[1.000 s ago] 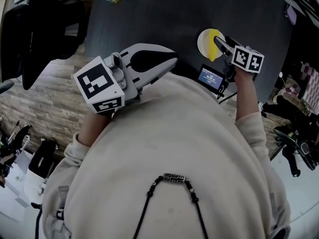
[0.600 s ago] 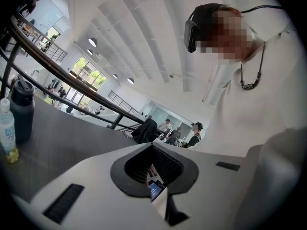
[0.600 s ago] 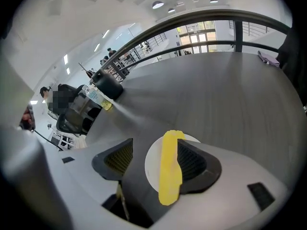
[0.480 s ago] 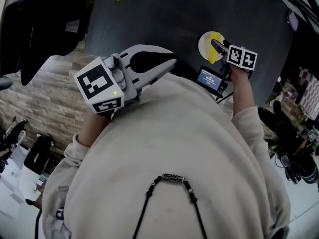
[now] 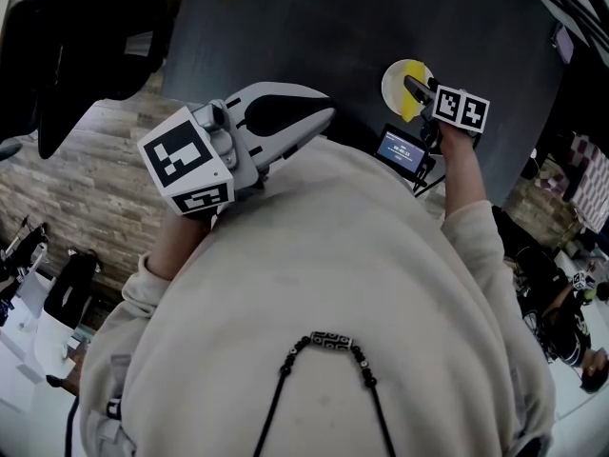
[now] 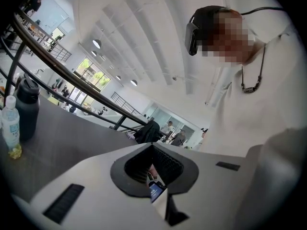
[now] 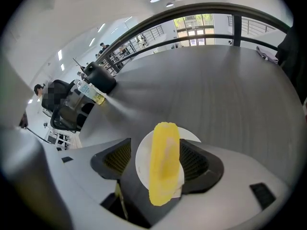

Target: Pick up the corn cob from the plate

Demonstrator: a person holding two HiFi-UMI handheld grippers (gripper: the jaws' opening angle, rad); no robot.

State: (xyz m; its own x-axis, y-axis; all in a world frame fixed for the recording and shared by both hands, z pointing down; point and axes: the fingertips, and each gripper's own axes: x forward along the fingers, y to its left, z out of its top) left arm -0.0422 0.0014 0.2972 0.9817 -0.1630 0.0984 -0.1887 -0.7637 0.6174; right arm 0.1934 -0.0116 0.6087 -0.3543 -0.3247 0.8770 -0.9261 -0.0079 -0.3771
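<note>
Right gripper [image 7: 157, 150] spreads over yellow corn cob [image 7: 164, 164]
Its jaws, just opening wide, flank the cob without pressing it; it lies between them on a round white plate [image 7: 143, 159] on the dark table [image 7: 216, 80]. Left gripper [image 5: 324, 117]: pressed together, empty.

The table [image 5: 285, 27] is looking dark and matt, with a faint streaky grain. The plate [image 7: 143, 158] is coming across as plain white, smooth, no real shine. The corn cob [image 7: 164, 162] is looking smooth and kinda waxy, more plastic than food tbh. The right gripper [image 7: 158, 159] is showing smooth matt grey-white plastic shells, with ribbed black pads [image 7: 119, 158] inside. The sweater [image 5: 333, 284] is reading as soft cream cloth, and the floor [image 5: 86, 179] is looking like wood planks.
</note>
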